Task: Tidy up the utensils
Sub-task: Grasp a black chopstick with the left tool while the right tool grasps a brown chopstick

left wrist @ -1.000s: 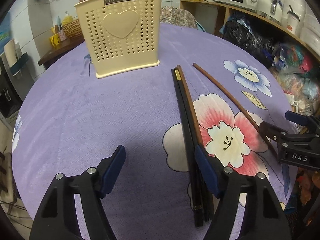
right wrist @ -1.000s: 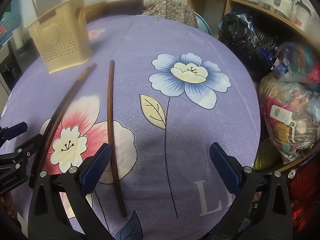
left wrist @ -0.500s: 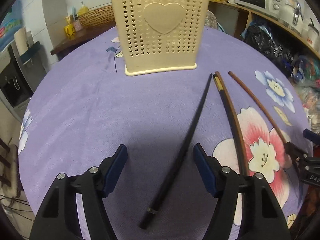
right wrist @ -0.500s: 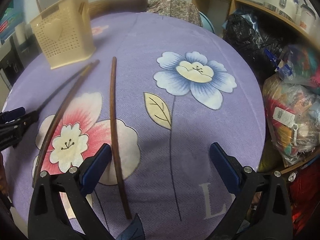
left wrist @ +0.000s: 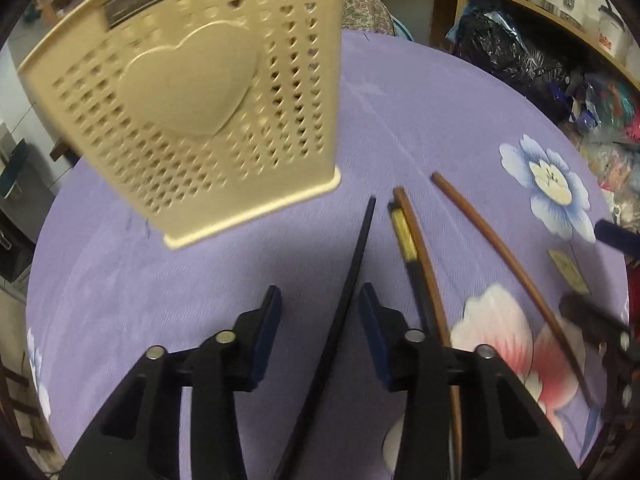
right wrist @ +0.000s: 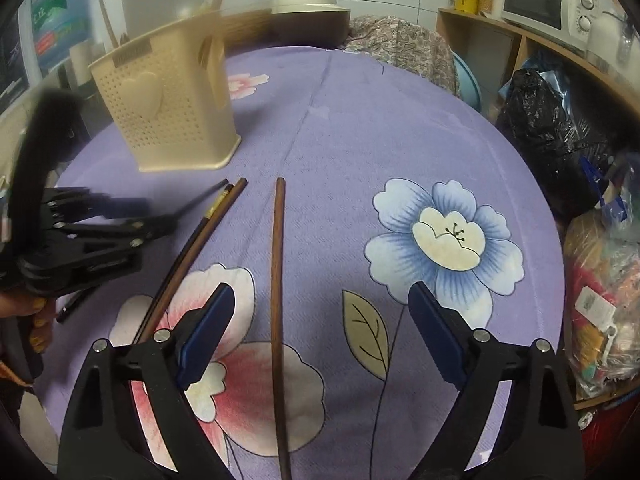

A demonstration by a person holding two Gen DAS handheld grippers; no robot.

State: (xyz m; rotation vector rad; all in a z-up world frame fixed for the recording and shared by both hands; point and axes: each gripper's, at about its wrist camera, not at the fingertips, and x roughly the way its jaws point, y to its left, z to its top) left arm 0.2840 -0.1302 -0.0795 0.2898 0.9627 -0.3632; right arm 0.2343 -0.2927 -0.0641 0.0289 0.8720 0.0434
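A cream utensil holder with a heart on its front stands on the purple flowered tablecloth, close ahead of my left gripper. Its jaws are closing around a black chopstick, which lies near the right pad with a gap to the left pad. Just right of it, a gold-banded black chopstick and a brown one lie together. My right gripper has its wide jaws closing a little. A lone brown chopstick lies between them untouched, nearer the left pad. The holder and left gripper also show there.
Dark and coloured bags crowd the floor beyond the table's right edge. Behind them stands a wooden shelf with a microwave. A patterned cloth lies at the far side. A hand holds the left gripper's grip.
One black chopstick swung left, away from the pair. My left gripper moved up to the holder and its jaws narrowed around that chopstick. My right gripper shifted so the lone brown chopstick lies between its jaws.
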